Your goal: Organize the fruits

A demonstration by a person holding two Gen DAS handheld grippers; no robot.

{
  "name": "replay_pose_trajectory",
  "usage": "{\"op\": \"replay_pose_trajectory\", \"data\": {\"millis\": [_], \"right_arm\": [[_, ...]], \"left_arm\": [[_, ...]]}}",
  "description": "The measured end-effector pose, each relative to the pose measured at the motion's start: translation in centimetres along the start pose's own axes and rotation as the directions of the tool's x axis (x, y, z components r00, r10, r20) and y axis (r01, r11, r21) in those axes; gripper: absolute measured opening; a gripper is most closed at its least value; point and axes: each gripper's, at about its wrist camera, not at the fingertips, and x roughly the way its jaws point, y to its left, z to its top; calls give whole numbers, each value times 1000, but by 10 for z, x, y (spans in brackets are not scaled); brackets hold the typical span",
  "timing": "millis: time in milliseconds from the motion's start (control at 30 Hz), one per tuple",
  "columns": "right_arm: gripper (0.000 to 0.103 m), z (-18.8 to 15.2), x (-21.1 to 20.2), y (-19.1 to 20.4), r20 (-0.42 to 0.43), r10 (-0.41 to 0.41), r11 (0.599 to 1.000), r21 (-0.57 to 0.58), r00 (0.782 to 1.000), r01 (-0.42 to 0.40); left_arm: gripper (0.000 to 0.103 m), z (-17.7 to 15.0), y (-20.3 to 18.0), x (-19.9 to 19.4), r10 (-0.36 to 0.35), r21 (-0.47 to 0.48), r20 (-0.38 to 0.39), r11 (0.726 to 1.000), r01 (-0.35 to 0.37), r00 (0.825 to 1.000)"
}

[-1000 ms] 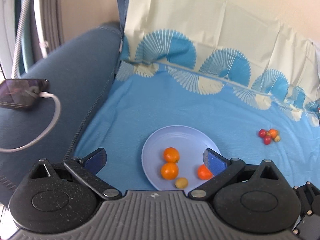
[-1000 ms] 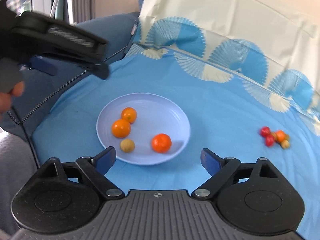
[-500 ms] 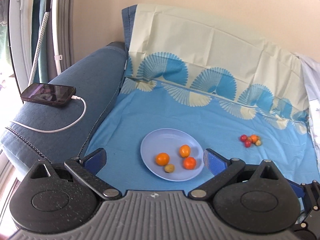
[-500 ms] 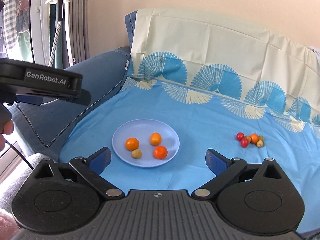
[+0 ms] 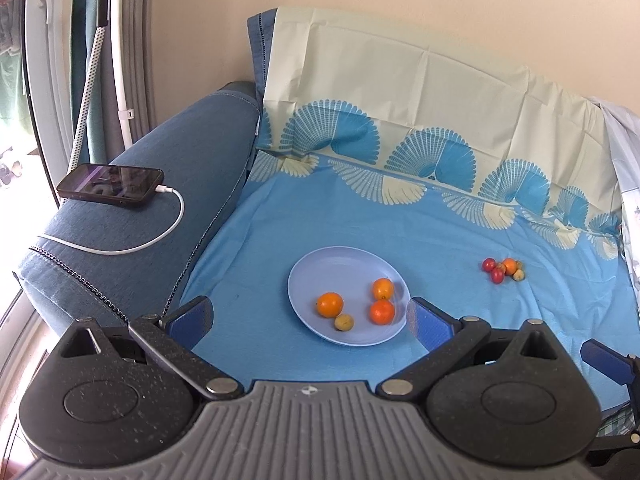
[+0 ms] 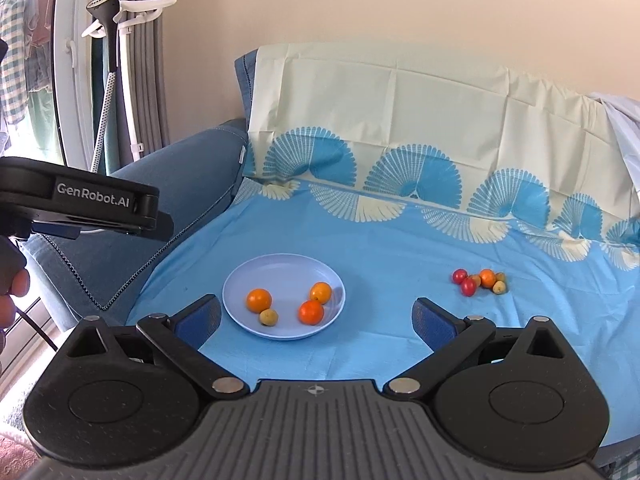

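A pale blue plate [image 5: 332, 276] [image 6: 280, 276] lies on the blue sheet. It holds three oranges [image 5: 330, 305] [image 6: 259, 300] and a small yellowish fruit [image 5: 344, 322] [image 6: 269, 316]. A cluster of small red, orange and yellow fruits [image 5: 503, 270] [image 6: 480, 280] lies on the sheet to the plate's right. My left gripper [image 5: 308, 318] hangs open and empty, above and short of the plate. My right gripper [image 6: 316, 318] is also open wide and empty, set back from the plate. The left gripper's body [image 6: 80, 200] shows at left in the right wrist view.
A blue sofa arm [image 5: 180, 152] borders the sheet on the left, with a phone [image 5: 110, 186] and its white cable [image 5: 160, 236] on it. The sheet rises up the backrest [image 6: 400, 100] behind. A steamer stand [image 6: 108, 40] is at far left.
Both grippers have drawn back and upward from the plate, which now looks smaller and farther. The right jaws spread a little wider. One orange on the plate now lies nearer the right-hand one.
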Motion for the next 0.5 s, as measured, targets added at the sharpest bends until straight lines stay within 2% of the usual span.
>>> {"op": "replay_pose_trajectory", "data": {"millis": [333,500], "right_arm": [[101,4,4,-5,0,-26,1000,10,1000,26],[101,3,11,-23,15,-58,997,53,998,58]], "left_arm": [[103,5,-10,7,-25,33,-6,999,25,1000],[103,12,-32,27,-32,88,-33,995,35,999]]}}
